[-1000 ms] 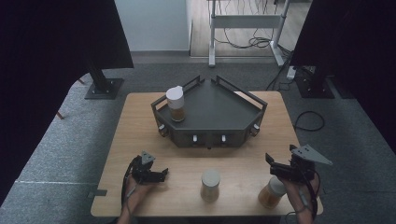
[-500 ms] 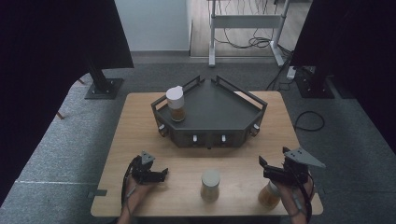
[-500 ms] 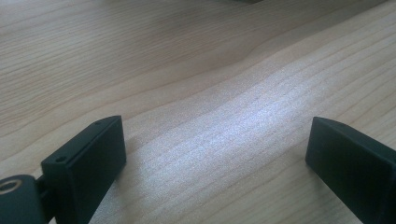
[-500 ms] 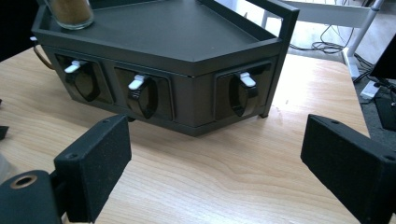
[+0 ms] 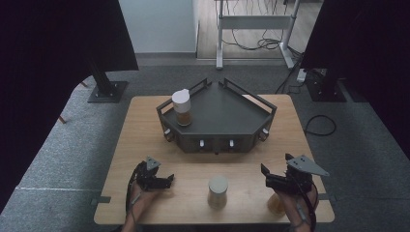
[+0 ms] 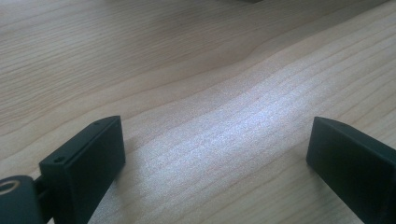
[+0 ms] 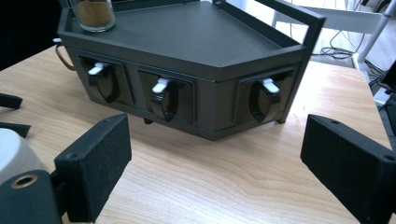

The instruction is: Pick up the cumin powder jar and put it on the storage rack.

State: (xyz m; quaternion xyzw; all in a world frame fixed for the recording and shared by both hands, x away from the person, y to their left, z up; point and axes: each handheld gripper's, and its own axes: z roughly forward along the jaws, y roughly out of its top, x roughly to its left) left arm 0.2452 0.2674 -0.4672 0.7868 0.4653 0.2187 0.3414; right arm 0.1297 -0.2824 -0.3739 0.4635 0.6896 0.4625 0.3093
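Observation:
A dark five-sided tray stand (image 5: 227,113) sits at the back middle of the wooden table, with white-tipped switches (image 7: 161,86) along its front. On its left corner stands a white-lidded jar (image 5: 182,107) of brown contents, also seen as a jar (image 7: 95,14) in the right gripper view. A second jar (image 5: 218,192) with a pale lid stands near the table's front. A third jar (image 5: 276,204) sits under the right hand. My left gripper (image 5: 167,181) is open over bare wood, its jaws wide apart (image 6: 215,140). My right gripper (image 5: 267,177) is open and faces the stand (image 7: 215,154).
The table's front edge (image 5: 212,223) lies close to both hands. Black curtains, stand feet and cables surround the table on grey carpet. The left gripper's fingertips (image 7: 9,100) show at the far left of the right gripper view, beside the pale lid (image 7: 11,149).
My right gripper has shifted left and back toward the person, now over the third jar. The left gripper and the other jars have stayed put.

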